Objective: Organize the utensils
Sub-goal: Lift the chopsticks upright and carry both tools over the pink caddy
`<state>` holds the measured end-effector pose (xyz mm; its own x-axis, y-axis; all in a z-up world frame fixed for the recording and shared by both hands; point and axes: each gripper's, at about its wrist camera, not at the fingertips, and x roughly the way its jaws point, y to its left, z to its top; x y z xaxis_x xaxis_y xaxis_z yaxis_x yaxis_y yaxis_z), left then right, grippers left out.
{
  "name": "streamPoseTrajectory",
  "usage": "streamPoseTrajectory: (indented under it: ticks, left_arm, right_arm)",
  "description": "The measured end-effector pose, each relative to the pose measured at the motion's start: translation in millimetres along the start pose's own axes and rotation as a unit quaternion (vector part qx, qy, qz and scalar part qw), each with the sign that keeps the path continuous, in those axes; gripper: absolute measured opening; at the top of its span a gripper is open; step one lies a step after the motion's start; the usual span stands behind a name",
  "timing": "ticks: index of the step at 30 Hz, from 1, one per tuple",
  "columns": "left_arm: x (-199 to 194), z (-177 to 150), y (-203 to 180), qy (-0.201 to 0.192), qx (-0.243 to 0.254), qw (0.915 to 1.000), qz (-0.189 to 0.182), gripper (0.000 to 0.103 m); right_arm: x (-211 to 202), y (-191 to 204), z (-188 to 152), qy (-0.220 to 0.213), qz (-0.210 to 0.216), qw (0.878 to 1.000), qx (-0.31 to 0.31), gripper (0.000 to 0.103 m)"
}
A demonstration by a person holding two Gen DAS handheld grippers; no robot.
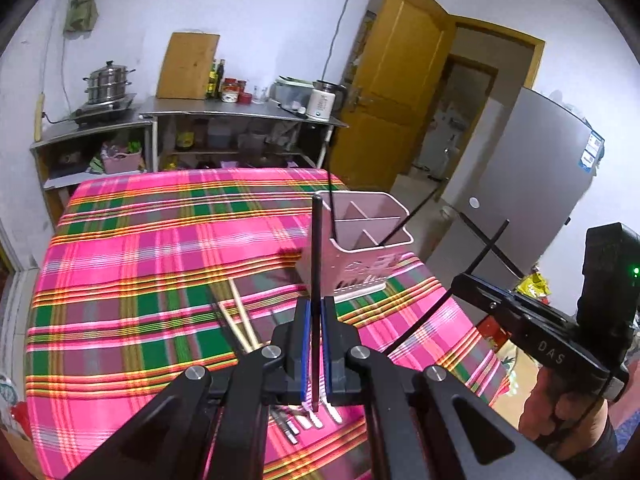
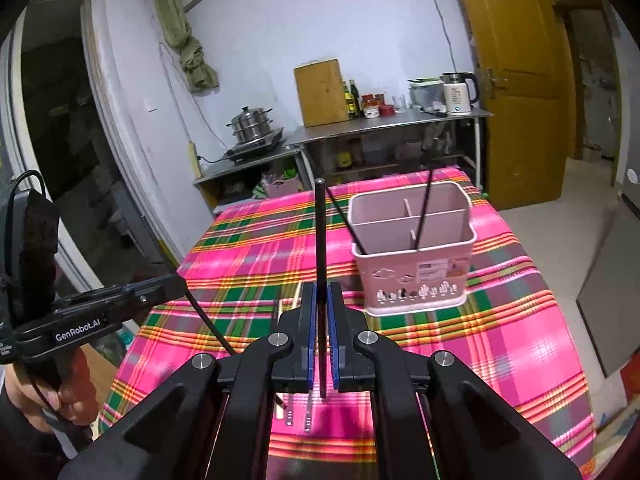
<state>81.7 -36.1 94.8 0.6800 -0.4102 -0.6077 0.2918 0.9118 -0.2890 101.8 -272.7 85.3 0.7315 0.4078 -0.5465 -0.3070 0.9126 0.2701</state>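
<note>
White lettering reads "GenRobot.AI" on the side of the left gripper as the right wrist view catches it, and "DAS" shows on the body of the right gripper in the left wrist view. The pale pink plastic utensil caddy carries a small printed sticker, too fine to read, above a cut-out row of clouds and cactus shapes. A blue label sits on the grey refrigerator, its text too small to read.

In its own camera, the left gripper is clenched on a slim black chopstick, which stands upright between the blue pads and rises well above the fingertips. The right gripper likewise grips a second black chopstick, upright between its own blue pads; the lower tip pokes out beneath the fingers.

The caddy stands upright on the pink, green and yellow plaid tablecloth, just beyond and right of the right gripper's fingers. Its interior is split by dividers, and two more black chopsticks lean in the near compartment, one tilting left, one tilting right. In the left wrist view the caddy stands just behind the held stick.

On the cloth beneath the left gripper lie pale bamboo chopsticks beside dark ones, and metal utensil handles peek out under the fingers.
</note>
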Motion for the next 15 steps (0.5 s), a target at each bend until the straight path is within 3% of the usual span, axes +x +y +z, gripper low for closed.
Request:
streamPoseTrajectory:
  ticks: [7, 15]
  left_arm:
    - [27, 24, -13, 0.003, -0.001, 0.9998, -0.020, 0.005]
    - [36, 77, -34, -0.028, 0.015, 0.9990, -0.031, 0.005]
  right_arm:
    - [5, -17, 14, -0.005, -0.017, 1.000, 0.008, 0.005]
    - [4, -34, 51, -0.039, -0.030, 0.999, 0.020, 0.005]
